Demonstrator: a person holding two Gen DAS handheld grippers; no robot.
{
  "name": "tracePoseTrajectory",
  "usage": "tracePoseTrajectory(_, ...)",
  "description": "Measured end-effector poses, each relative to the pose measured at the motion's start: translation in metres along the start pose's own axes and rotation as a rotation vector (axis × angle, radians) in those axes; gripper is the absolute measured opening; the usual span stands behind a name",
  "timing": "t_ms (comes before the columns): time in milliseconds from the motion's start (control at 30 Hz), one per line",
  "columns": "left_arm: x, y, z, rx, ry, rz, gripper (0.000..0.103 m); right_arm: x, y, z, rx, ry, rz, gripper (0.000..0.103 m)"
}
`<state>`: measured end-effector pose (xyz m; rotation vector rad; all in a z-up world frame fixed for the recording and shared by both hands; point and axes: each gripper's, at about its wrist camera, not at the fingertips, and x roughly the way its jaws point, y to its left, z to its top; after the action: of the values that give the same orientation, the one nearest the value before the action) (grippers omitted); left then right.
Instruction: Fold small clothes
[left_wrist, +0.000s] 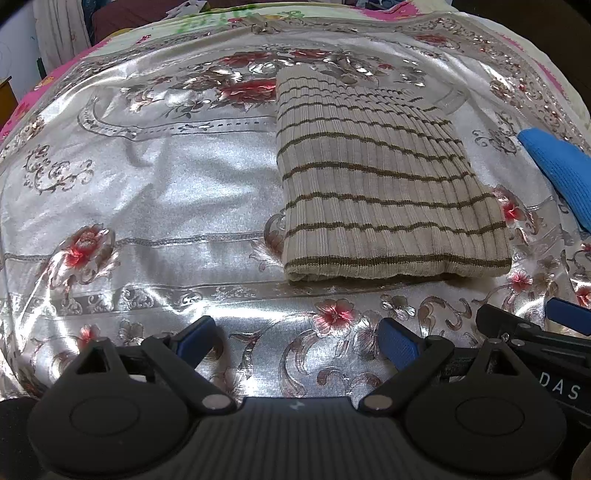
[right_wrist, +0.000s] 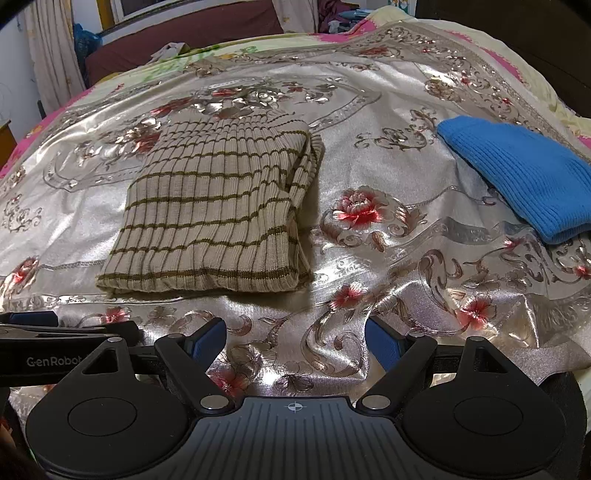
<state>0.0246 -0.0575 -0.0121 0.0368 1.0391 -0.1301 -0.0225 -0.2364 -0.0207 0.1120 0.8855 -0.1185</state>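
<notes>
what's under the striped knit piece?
The folded striped knit lies on the shiny floral bedcover. At its right edge, layers of its own fabric show beneath the top panel. Anything further beneath is covered. The blue knit lies apart, to its right.

Shiny silver floral bedcover (left_wrist: 155, 177) over a pink-edged sheet (right_wrist: 498, 55), pale curtain (right_wrist: 51, 55) at far left.

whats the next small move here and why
Probably carry the right gripper toward the blue knit piece. The striped beige garment already lies folded in a neat rectangle on the shiny floral cover, both grippers are open and empty, and the blue piece sits apart on the right.
</notes>
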Motion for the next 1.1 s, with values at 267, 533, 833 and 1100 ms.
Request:
tracePoseTrajectory(267,0.0002,0.0000,-0.0003,0.000,0.000,0.000,0.099,0.0001,-0.0001,0.0001,0.000,0.000,-0.001,0.084)
tracePoseTrajectory(533,0.0005,-0.0005,-0.0009,0.001,0.000,-0.001,0.099,0.0001,-0.0005,0.0000,0.000,0.000,0.000,0.084)
tracePoseTrajectory(833,0.0007,-0.0005,-0.0009,0.001,0.000,-0.001,0.099,0.0002,-0.0009,0.0001,-0.001,0.000,-0.001,0.084)
tracePoseTrajectory(1100,0.0018,-0.0032,-0.0027,0.005,-0.003,0.001,0.099,0.0004,-0.0014,-0.0005,0.000,0.000,-0.001,0.084)
